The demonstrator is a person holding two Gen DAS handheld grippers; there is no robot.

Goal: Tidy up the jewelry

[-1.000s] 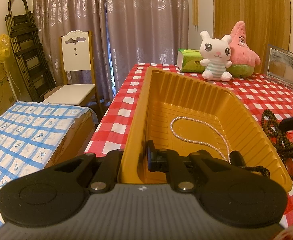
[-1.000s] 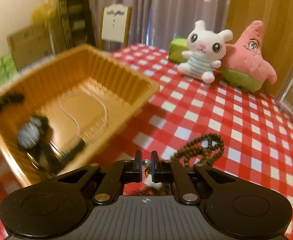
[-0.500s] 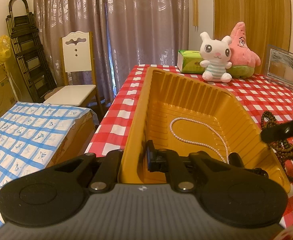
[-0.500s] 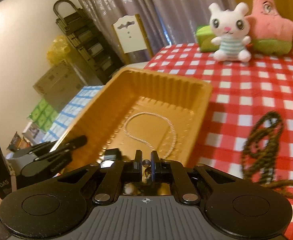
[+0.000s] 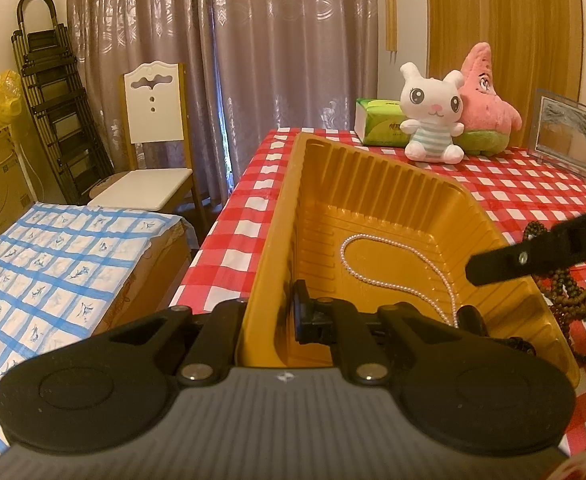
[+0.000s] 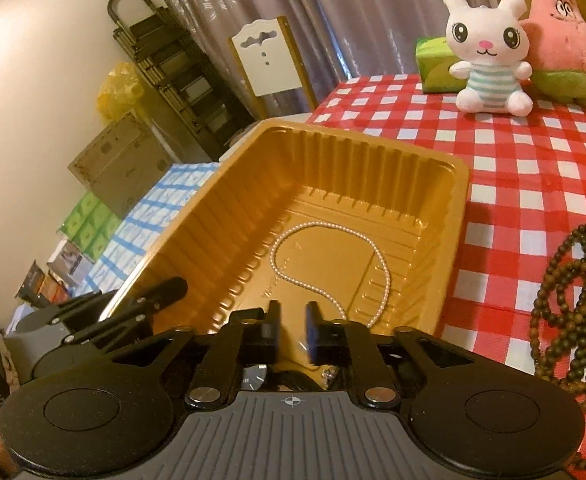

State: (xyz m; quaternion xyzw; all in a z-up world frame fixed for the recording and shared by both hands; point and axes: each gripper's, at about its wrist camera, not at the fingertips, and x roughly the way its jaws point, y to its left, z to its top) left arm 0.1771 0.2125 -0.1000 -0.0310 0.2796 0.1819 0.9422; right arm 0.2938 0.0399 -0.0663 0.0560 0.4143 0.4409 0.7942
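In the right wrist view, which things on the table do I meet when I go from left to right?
Gold tray with the pearl necklace inside → green tissue pack → white bunny plush → pink starfish plush. The dark bead necklace lies nearer, right of the tray.

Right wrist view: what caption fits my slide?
Opening right gripper over gold plastic tray holding white pearl necklace; brown bead strand on checked cloth.
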